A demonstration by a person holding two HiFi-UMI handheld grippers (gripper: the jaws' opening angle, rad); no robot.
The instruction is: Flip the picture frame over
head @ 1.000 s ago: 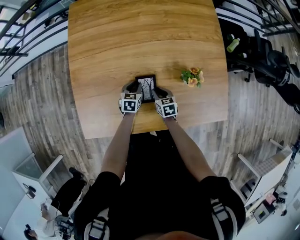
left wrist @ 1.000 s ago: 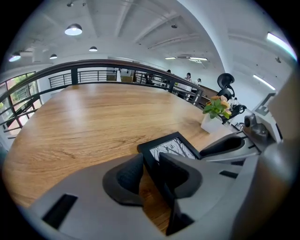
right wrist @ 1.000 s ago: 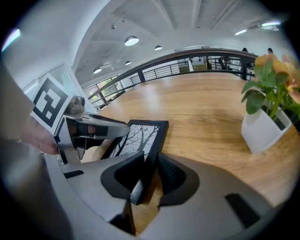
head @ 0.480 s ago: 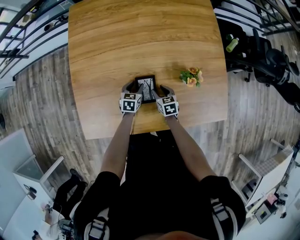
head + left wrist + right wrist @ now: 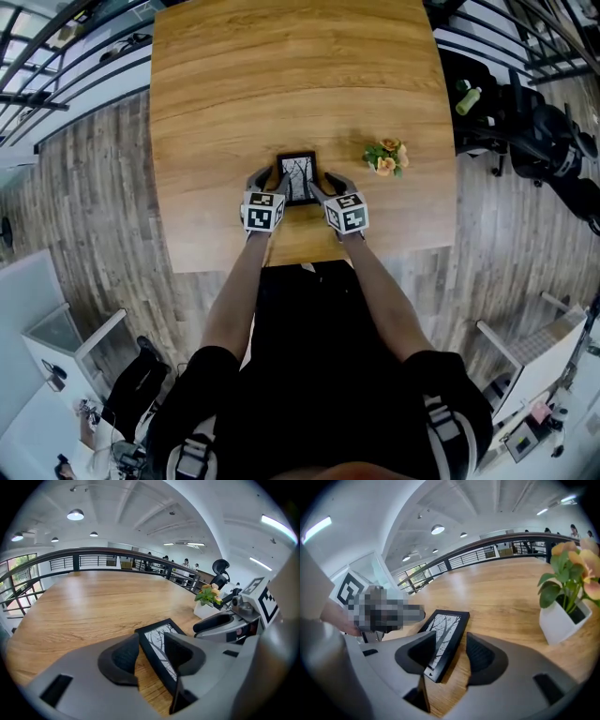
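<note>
The black picture frame (image 5: 298, 176) lies flat on the wooden table (image 5: 281, 75), its bare-tree picture facing up. My left gripper (image 5: 269, 180) is at the frame's left side and stands open. In the left gripper view the frame's left rail (image 5: 151, 649) runs between the jaws, and neither pad presses on it. My right gripper (image 5: 325, 185) is at the frame's right side, and its jaws are opening. In the right gripper view the frame's right rail (image 5: 449, 641) lies between them, untouched by the pads.
A small white pot of flowers (image 5: 385, 156) stands on the table just right of the frame, close to my right gripper. The table's near edge (image 5: 309, 258) is right behind both grippers. A dark railing (image 5: 56, 56) and a black chair (image 5: 544, 131) are beyond the table.
Both grippers' jaws have spread apart off the frame's side rails. The frame stays flat on the table. The left gripper has lifted slightly.
</note>
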